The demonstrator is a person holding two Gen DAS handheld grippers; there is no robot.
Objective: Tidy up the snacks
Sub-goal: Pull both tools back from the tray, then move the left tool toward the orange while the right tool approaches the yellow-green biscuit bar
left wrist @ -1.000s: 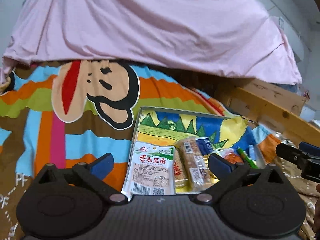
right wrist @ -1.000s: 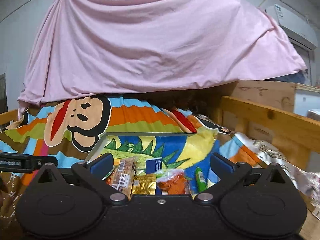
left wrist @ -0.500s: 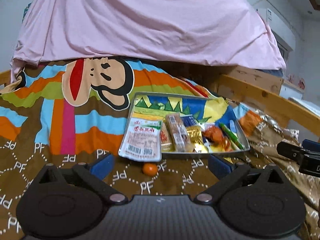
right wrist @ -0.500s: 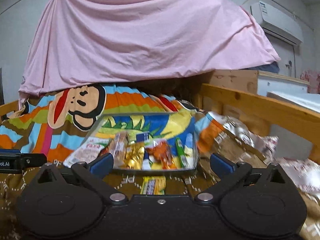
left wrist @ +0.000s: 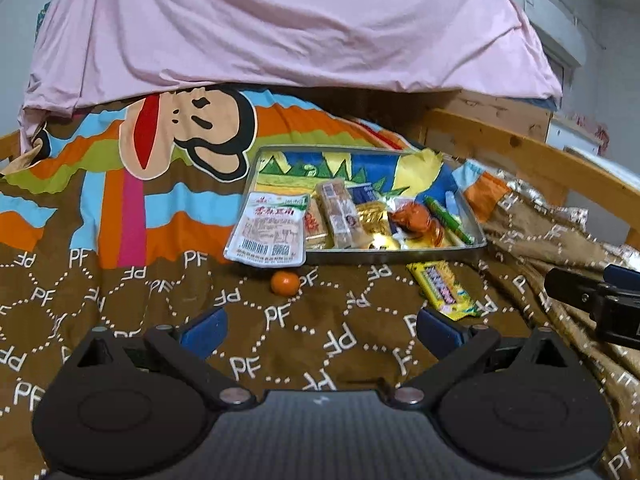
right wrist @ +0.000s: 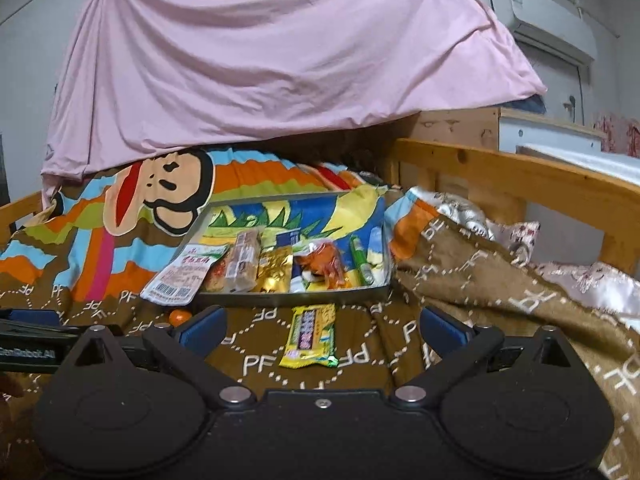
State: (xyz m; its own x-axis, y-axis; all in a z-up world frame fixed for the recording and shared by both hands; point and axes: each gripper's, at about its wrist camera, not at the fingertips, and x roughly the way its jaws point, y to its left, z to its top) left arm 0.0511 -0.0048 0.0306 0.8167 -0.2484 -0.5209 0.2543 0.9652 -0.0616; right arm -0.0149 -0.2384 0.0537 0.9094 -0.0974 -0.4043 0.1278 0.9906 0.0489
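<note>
Both your left gripper (left wrist: 318,330) and right gripper (right wrist: 322,330) hang wide, empty; next, likely gather yellow bar (right wrist: 310,336) and orange sweet (left wrist: 285,282) into near tray (left wrist: 400,255).

Both the left gripper (left wrist: 320,330) and right gripper (right wrist: 324,330) hover level, fingers spread wide (apparently empty), side by side.

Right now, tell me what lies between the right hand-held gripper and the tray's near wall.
Only the yellow snack bar on the brown blanket; it lies just before the right hand-held gripper, short of the tray. The right wrist view shows it.
</note>
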